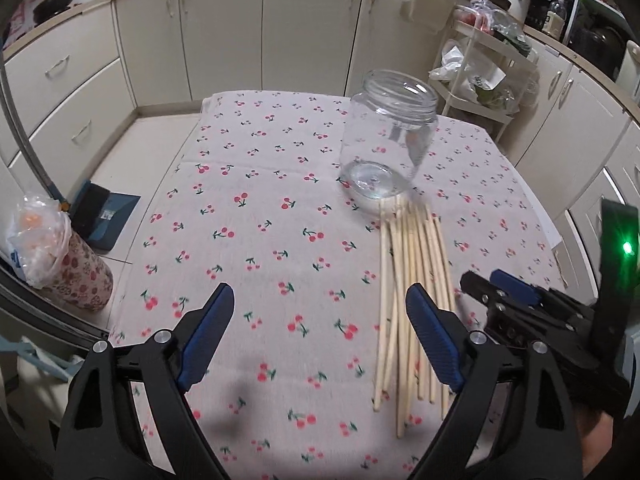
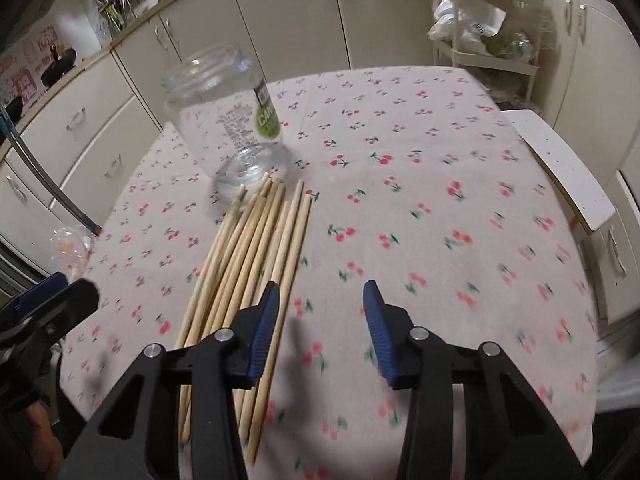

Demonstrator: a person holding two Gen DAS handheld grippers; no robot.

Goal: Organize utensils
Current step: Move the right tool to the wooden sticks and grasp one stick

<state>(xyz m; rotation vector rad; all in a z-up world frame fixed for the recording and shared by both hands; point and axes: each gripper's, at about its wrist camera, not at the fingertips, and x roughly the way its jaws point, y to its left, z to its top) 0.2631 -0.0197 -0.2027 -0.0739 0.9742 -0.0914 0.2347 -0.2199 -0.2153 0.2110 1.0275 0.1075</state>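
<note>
A loose fan of pale wooden chopsticks (image 2: 248,276) is laid on the cherry-print counter (image 2: 440,208), tips just beside an upright clear glass jar (image 1: 388,140), presumably their holder. Left gripper (image 1: 320,336) and right gripper (image 2: 320,332) are held spread wide, fingers empty, above the counter.

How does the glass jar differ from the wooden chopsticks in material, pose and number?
The glass jar is clear and see-through; the wooden chopsticks are pale and opaque. The jar stands upright with its mouth open and no lid, while the chopsticks lie flat in a loose bundle. There is one jar but many chopsticks. The jar is wide; each chopstick is thin and long. Both rest on the cherry-print tablecloth, and the chopstick ends reach the jar's base.
</note>
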